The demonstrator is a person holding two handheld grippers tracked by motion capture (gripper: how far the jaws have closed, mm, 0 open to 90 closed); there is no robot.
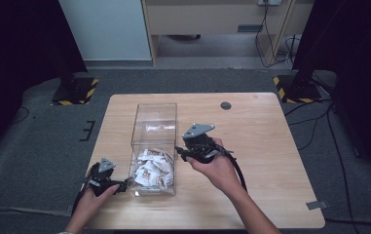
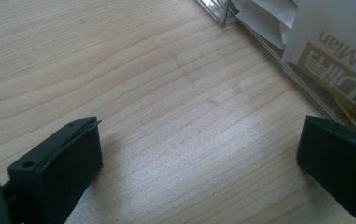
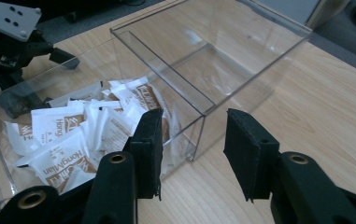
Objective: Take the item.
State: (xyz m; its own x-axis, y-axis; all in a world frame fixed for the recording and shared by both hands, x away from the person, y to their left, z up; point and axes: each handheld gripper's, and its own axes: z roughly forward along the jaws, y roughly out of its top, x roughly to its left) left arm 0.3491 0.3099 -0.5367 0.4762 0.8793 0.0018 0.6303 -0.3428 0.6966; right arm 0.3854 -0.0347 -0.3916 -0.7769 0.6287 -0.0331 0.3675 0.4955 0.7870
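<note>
A clear plastic box [image 1: 154, 105] with a cross divider stands mid-table; its near compartment holds several white and brown packets [image 1: 151, 170]. My left gripper [image 1: 122, 184] rests low on the table at the box's near left corner, open, with bare wood between its jaws [image 2: 199, 154]; a packet [image 2: 334, 51] shows through the box wall [image 2: 269, 42]. My right gripper [image 1: 179, 152] hovers at the box's right wall, pointing toward it. In the right gripper view its jaws [image 3: 192, 149] stand apart with nothing between them, the packets [image 3: 68, 135] beyond the left jaw. The far compartment [image 3: 222, 65] is empty.
The wooden table [image 1: 266, 136] has a small dark round hole [image 1: 226, 105] near its far edge. My left gripper [image 3: 12, 51] appears past the box in the right gripper view. Grey carpet, stand bases and cables surround the table.
</note>
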